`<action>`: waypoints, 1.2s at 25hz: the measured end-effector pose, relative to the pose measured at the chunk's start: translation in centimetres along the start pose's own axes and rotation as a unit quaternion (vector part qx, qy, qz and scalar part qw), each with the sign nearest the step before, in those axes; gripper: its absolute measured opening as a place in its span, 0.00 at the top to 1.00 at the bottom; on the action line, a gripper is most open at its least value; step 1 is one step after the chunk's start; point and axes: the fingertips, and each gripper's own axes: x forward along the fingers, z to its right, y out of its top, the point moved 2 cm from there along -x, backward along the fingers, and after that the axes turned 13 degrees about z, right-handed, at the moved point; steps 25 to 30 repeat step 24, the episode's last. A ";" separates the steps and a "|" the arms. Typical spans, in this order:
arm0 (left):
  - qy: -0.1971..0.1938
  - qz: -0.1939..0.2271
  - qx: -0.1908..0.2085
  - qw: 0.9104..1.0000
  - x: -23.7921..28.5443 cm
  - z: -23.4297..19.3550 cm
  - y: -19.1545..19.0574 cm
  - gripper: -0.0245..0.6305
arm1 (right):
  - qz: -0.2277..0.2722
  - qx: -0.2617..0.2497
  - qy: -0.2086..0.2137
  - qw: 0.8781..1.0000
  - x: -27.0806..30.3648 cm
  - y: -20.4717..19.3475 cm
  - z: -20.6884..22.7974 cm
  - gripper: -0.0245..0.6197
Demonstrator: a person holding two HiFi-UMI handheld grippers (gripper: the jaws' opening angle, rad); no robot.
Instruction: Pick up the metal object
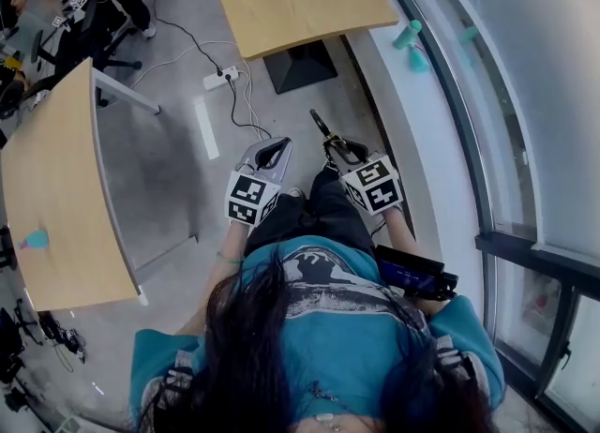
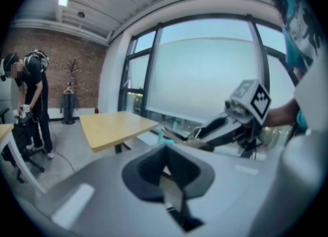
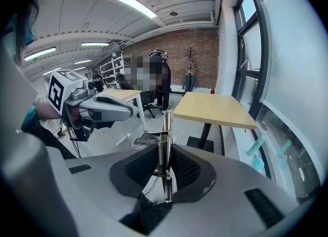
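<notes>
The metal object (image 3: 165, 141) is a slim sprung tool of bare steel, and it stands upright between the dark pads of my right gripper (image 3: 165, 165), which is shut on it. In the head view the metal object (image 1: 322, 126) sticks forward out of the right gripper (image 1: 340, 148), held in the air in front of the person's body. My left gripper (image 1: 273, 153) hangs beside it at the same height. In the left gripper view its pads (image 2: 148, 166) meet with nothing between them, and the right gripper (image 2: 225, 125) shows off to the right.
A wooden table (image 1: 300, 0) stands ahead and another wooden table (image 1: 56, 197) is at the left. A power strip (image 1: 220, 78) with cables lies on the grey floor. Teal bottles (image 1: 409, 37) sit on the white window sill at the right. A person (image 2: 32, 102) stands further off.
</notes>
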 end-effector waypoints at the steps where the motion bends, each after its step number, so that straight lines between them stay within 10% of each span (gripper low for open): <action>1: -0.001 0.001 0.000 1.000 -0.2 0.1 0.0 0.96 | 0.000 -0.003 0.000 1.000 -0.1 0.0 -0.3 0.82; 30: 0.032 0.014 -0.017 0.999 -3.0 -0.4 -0.6 0.96 | -0.012 -0.041 0.026 0.999 0.1 0.5 -2.9 0.82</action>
